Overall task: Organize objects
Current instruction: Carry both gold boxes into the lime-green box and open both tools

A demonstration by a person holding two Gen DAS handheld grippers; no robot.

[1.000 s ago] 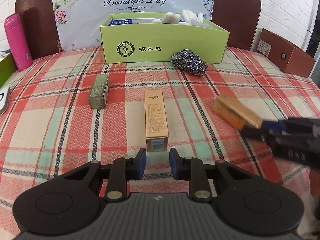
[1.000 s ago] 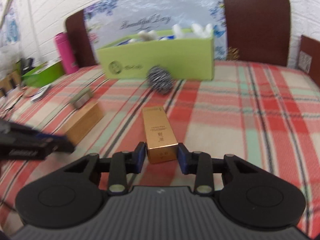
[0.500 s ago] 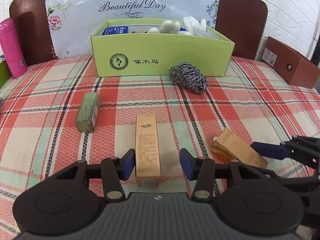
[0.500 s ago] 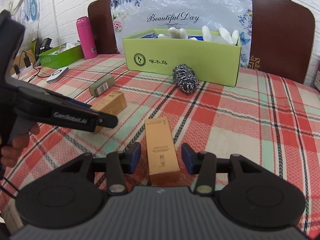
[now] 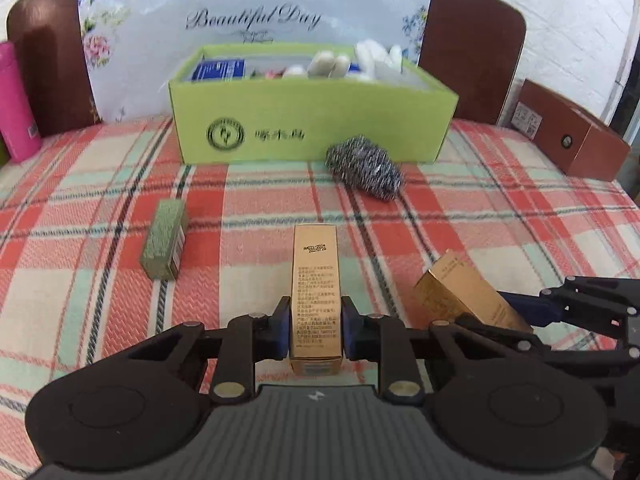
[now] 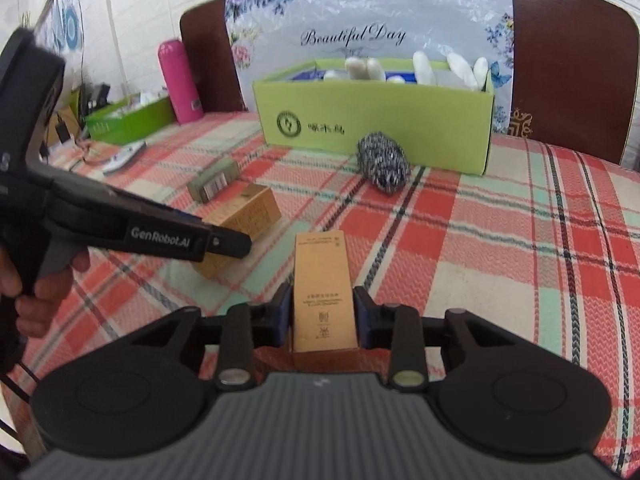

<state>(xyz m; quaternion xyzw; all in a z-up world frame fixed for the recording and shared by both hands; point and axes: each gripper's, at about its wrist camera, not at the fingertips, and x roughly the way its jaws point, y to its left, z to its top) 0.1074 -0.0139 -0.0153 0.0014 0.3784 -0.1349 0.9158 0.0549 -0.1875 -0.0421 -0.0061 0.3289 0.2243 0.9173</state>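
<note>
My left gripper [image 5: 315, 328] is shut on a gold carton [image 5: 315, 280] and holds it tipped up off the plaid cloth. My right gripper [image 6: 323, 316] is shut on a second gold carton [image 6: 323, 288], which also shows at the right of the left wrist view [image 5: 464, 294]. The left gripper's carton shows in the right wrist view [image 6: 244, 220] behind that gripper's black body. A small olive box [image 5: 165, 240] lies to the left. A steel scourer [image 5: 365, 168] lies before the green box [image 5: 308, 128], which holds white gloves and packets.
A pink bottle [image 5: 16, 104] stands at the far left. A brown box [image 5: 572, 136] sits at the back right. In the right wrist view a green tray [image 6: 128, 120] and cables lie at the left. A chair back and flowered bag stand behind the green box.
Both grippers have closed on their gold cartons and both cartons have lifted slightly. The views have moved nearer the green box.
</note>
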